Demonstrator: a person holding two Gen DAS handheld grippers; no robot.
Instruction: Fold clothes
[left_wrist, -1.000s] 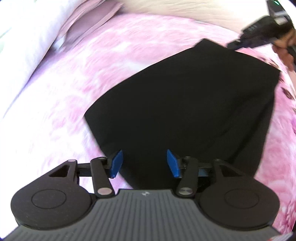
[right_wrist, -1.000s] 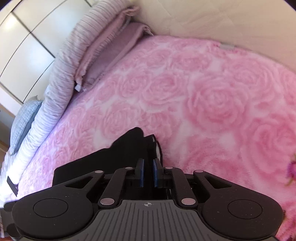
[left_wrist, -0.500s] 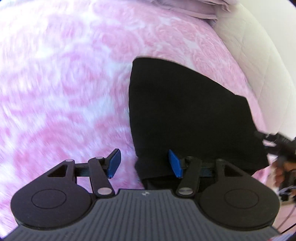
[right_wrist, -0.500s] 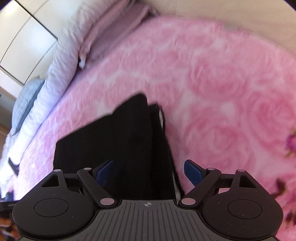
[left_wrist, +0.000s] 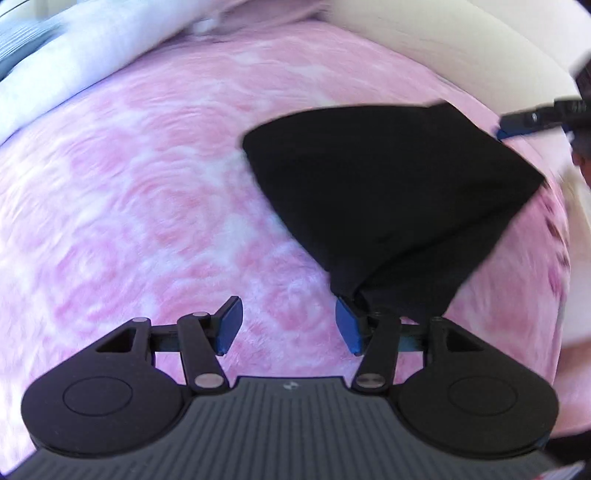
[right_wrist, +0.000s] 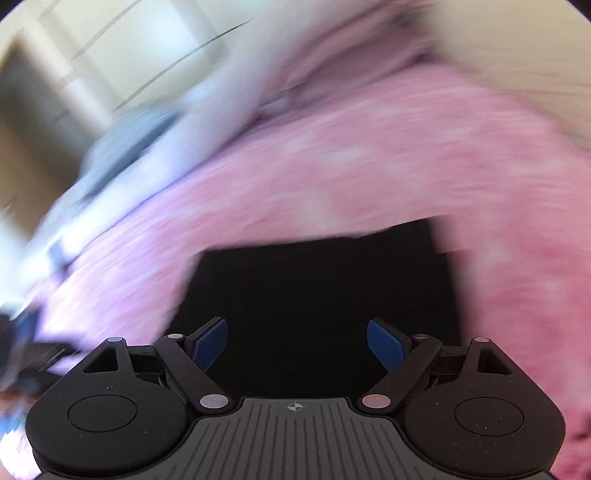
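the black garment (left_wrist: 391, 192) lies folded on the pink rose bedspread (left_wrist: 147, 206), toward the bed's right side below the cream headboard (left_wrist: 424, 44). in the left wrist view it sits ahead and to the right of the left tongs (left_wrist: 290, 325), its long axis slanting from far left to near right; its near corner bunches up against the outer side of the right-hand pad, but nothing lies between the pads, which stand half apart and hold nothing. the right tongs (right_wrist: 297, 345) hang straight over the garment (right_wrist: 317, 295), spread wide and empty, so the right hand looks the nearer for a next grasp. a second ago the right tongs were pinched almost closed on the garment's edge; they have since let go and lifted, and the left tongs have swung off the cloth to its left.
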